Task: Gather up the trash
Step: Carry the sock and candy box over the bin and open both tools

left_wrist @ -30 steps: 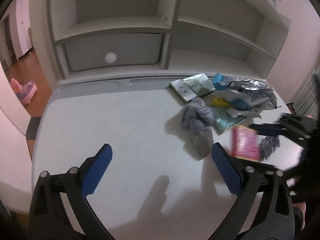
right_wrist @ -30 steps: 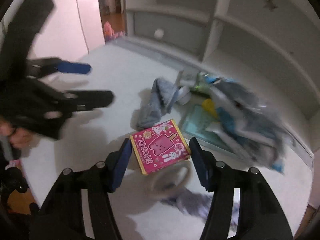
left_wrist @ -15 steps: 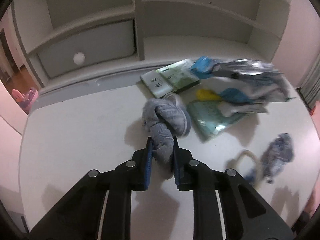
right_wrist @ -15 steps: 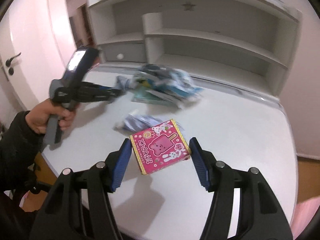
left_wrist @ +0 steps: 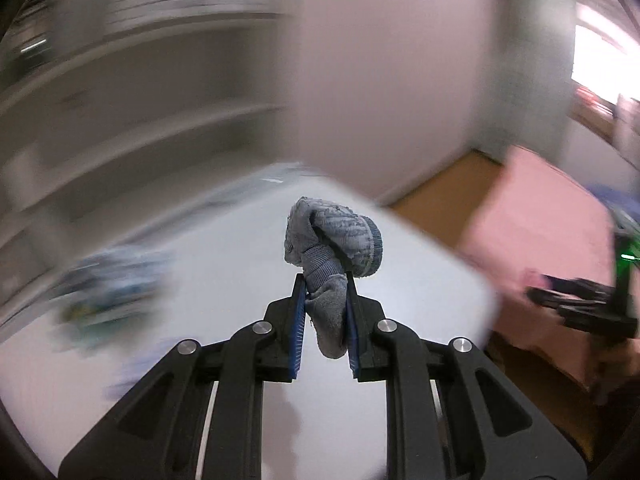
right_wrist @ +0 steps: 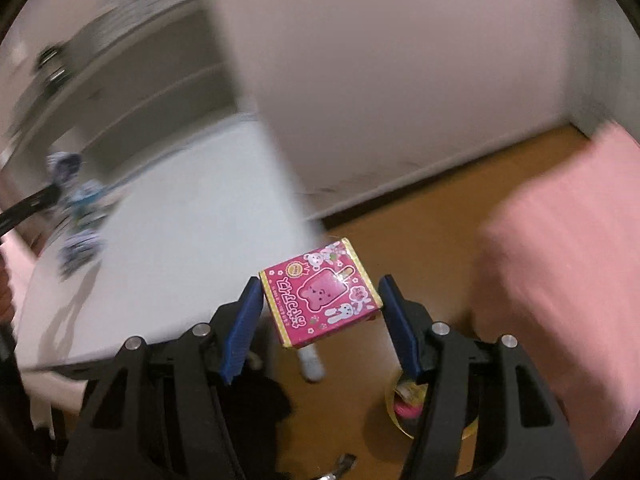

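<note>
White table (left_wrist: 224, 264) fills most of the left wrist view, with blurry shelving behind it around 10 o'clock and wood floor plus something pink off at 3 o'clock. Everything's smeared, so take the background with a grain of salt.

Left claw (left_wrist: 325, 312) is pinched narrow on a balled-up grey sock (left_wrist: 332, 240). It only has the lower tail of it, so the bulky knot sticks up past the tips. My guess is it's carried high like that to clear the table edge on the way to wherever the trash goes.

Right claw (right_wrist: 318, 308) has a pink popsicle box (right_wrist: 320, 294) sitting between its pads, jaws at medium width. The box is tilted, and honestly I can't tell how firmly both pads are touching it. It's hanging out over the wood floor (right_wrist: 420, 224), well off the table, which suggests it's about to get dropped somewhere below.

Hard to make out:
- the rest of the trash pile (left_wrist: 108, 284) on the table at 9 o'clock is just a blue-white blur
- something yellow with pink in it (right_wrist: 404, 400) at 5 o'clock under the right claw, half hidden by the finger. Could be a bin, can't say
- a white object right below the box, no clue what it is
</note>
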A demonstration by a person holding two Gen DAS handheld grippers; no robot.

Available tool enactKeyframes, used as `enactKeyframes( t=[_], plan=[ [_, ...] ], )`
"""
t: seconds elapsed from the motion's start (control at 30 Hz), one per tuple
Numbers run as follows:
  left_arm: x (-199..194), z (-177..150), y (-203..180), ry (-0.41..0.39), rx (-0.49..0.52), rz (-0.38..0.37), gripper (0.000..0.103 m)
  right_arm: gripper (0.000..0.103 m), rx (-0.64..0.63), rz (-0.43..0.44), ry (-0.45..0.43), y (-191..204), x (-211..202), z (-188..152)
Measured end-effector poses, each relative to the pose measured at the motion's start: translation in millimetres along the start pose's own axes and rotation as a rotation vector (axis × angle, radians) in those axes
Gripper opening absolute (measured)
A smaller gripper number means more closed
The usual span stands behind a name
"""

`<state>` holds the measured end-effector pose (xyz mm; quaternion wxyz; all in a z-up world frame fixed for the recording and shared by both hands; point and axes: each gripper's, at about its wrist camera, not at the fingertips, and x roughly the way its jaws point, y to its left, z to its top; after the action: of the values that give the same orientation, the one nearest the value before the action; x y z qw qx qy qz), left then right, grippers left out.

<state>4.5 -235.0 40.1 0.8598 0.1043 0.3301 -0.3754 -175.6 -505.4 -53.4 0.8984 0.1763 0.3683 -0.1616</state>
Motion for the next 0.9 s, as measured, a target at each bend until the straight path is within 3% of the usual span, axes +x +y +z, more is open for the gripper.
enactKeyframes(
  t=[0.17,0.2,0.33,0.4,0.47,0.63,0.83,0.9],
  plan=[
    [73,-15,-141,0.09,0.161,-0.308,0.017,0.059,0.187,-0.102,0.028,-97,-4,-47],
    [95,-25,-171,0.138,0.195,-0.379,0.017,0.059,0.21,-0.119,0.041,-110,-2,-57],
    [167,-65,-239,0.263,0.264,-0.484,0.017,0.059,0.318,-0.153,0.092,-164,17,-98],
    [200,-80,-257,0.3,0.284,-0.483,0.017,0.059,0.355,-0.157,0.122,-180,32,-114],
    [241,-104,-273,0.405,0.292,-0.521,0.017,0.059,0.392,-0.161,0.161,-196,53,-129],
    [320,-150,-290,0.499,0.315,-0.524,0.017,0.059,0.481,-0.151,0.259,-223,103,-166],
    [381,-185,-294,0.591,0.26,-0.484,0.017,0.059,0.54,-0.129,0.323,-240,139,-186],
    [388,-190,-288,0.588,0.248,-0.49,0.017,0.059,0.546,-0.121,0.334,-238,143,-190]
  ],
)
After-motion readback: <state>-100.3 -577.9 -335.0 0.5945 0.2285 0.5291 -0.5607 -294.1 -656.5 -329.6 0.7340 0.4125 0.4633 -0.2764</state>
